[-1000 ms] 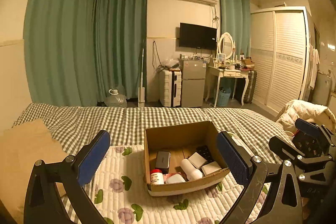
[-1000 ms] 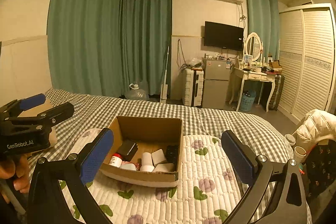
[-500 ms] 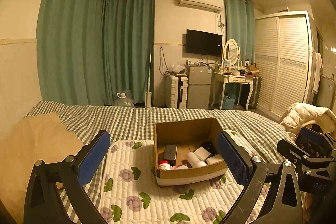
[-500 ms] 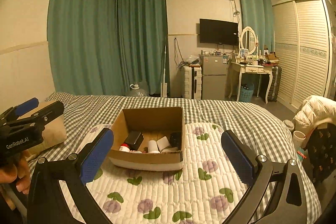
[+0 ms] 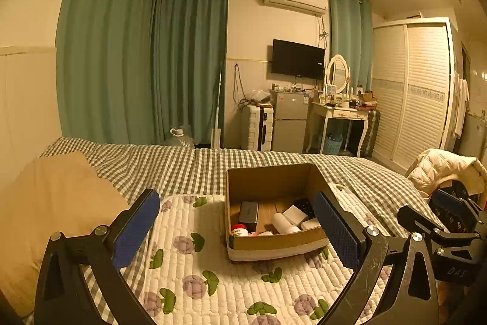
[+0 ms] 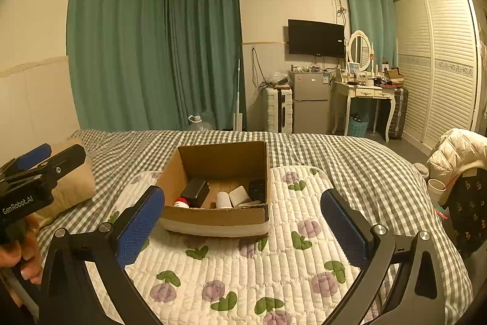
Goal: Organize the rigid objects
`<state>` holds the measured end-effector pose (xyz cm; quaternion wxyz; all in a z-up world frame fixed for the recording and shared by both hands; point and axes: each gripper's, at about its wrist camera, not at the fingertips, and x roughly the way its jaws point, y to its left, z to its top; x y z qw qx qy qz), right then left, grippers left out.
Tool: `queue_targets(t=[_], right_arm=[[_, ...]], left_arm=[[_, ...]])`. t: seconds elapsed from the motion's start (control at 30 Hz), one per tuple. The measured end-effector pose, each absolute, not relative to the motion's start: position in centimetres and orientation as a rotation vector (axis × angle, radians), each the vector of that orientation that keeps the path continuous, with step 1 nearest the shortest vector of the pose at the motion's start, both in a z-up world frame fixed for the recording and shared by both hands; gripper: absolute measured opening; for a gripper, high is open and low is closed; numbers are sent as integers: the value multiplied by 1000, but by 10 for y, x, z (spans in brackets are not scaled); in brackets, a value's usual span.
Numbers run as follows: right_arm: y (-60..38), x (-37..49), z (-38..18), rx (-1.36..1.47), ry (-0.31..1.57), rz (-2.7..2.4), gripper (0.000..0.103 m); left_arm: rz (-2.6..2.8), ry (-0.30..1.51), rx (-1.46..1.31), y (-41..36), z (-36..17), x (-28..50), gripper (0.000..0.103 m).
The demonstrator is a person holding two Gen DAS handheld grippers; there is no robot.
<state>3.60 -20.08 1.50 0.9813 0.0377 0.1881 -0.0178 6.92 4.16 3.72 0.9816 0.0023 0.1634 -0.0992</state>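
An open cardboard box [image 5: 274,242] [image 6: 213,221] sits on a white floral quilted mat [image 5: 231,282] [image 6: 274,264] on the bed. Inside lie a dark rectangular case [image 5: 248,212] [image 6: 194,192], a red-capped bottle [image 5: 239,230] [image 6: 182,202], a white cylinder [image 5: 283,223] [image 6: 223,199], white blocks [image 5: 295,215] [image 6: 239,194] and a black remote [image 5: 306,204] [image 6: 257,190]. My left gripper [image 5: 237,226] is open and empty, held back from the box. My right gripper [image 6: 242,221] is open and empty, also short of the box.
A green checked bedspread [image 6: 350,160] covers the bed. A tan pillow [image 5: 51,209] lies at the left. A white jacket on a chair [image 6: 456,154] stands at the right. A fridge, suitcase, dressing table and wardrobe stand beyond the bed's far end.
Both grippers have pulled back from the box and tilted up, so the box looks smaller and farther. Both stay open and empty.
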Motion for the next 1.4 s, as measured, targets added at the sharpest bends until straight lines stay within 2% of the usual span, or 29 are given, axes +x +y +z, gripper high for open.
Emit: queue_targets(t=[1.4], right_arm=[[-204, 31, 20, 42, 368, -47, 103]], left_arm=[[-208, 348, 40, 30, 32, 66, 103]])
